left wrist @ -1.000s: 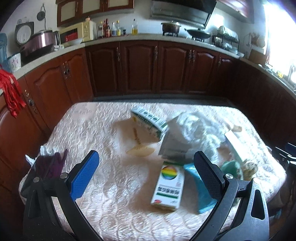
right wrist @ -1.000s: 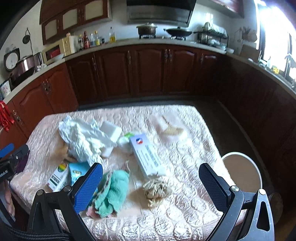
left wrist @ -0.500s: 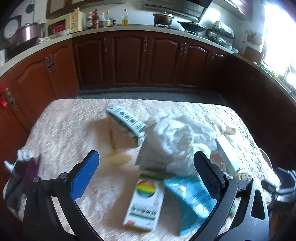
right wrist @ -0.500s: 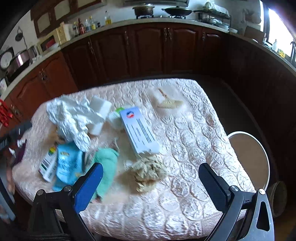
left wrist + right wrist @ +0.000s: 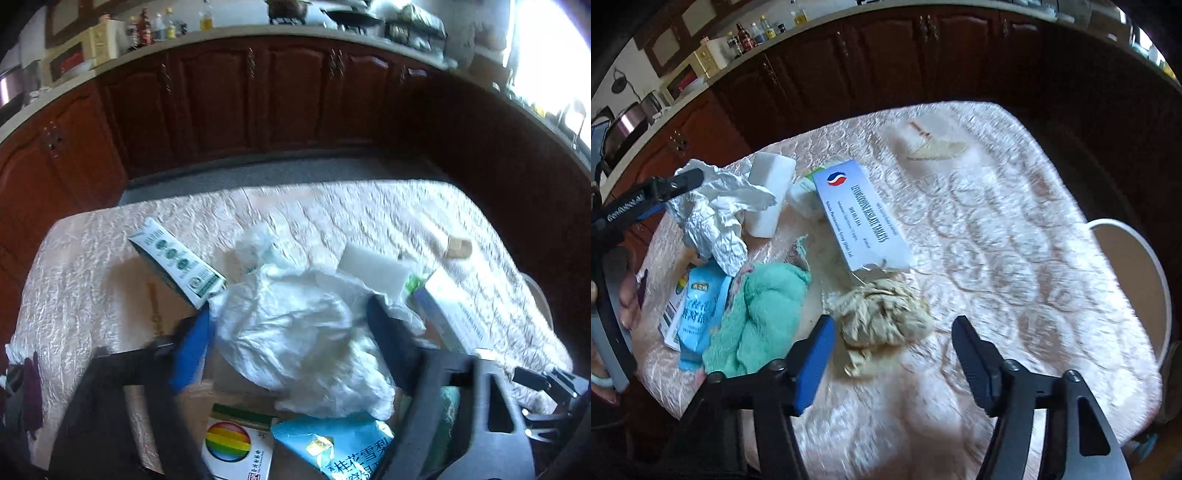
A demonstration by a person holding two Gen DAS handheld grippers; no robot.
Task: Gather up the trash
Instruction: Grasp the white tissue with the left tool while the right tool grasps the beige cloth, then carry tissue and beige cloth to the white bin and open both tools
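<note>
Both grippers have just been closing; your left gripper (image 5: 288, 343) straddles the crumpled paper (image 5: 303, 332), your right gripper (image 5: 894, 354) sits half-open short of the beige wad (image 5: 882, 317); next, squeeze and lift.

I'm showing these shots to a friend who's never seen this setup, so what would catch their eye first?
Probably the heap of litter on the pale quilted table: a big crumpled white plastic bag sits between the left tongs, whose jaws have just been closing around it. Next, the green cloth and the tan crumpled wad, just ahead of the right tongs, also closing with nothing gripped yet.
</note>
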